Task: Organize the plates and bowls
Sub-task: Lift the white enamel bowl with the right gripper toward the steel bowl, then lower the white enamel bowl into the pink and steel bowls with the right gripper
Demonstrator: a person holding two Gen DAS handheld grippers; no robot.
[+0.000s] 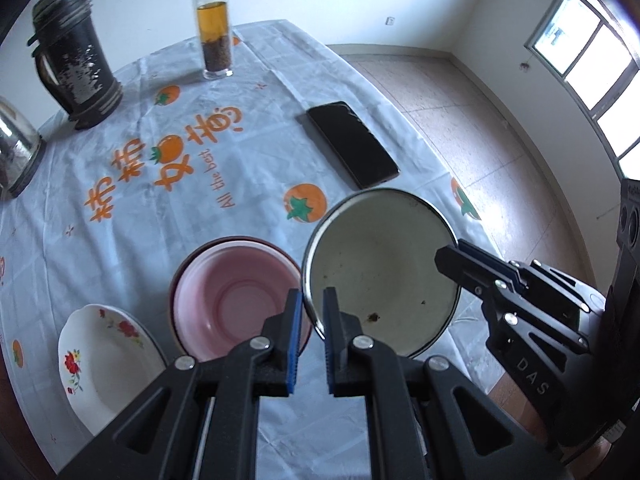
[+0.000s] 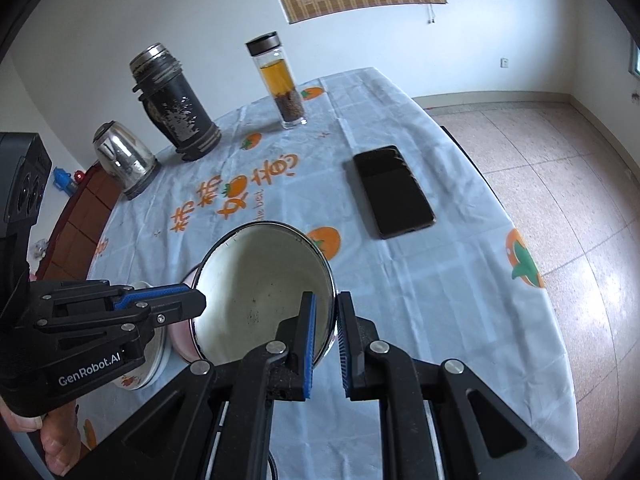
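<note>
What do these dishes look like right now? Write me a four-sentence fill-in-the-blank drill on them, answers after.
1. The left gripper and the right gripper both hold the metal bowl by its ___.
2. The pink bowl sits inside a dark ___ bowl.
3. The white plate beside it bears a pattern of ___.
4. The black slab lying flat on the tablecloth is a ___.
Missing words: rim; red; flowers; phone.

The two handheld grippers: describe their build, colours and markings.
Both are matte black linkage frames with silver pivot bolts and ribbed blue finger pads. The left gripper bears white "GenRobot.AI" lettering; the right gripper shows grey "DAS". A bare hand shows under the left.
</note>
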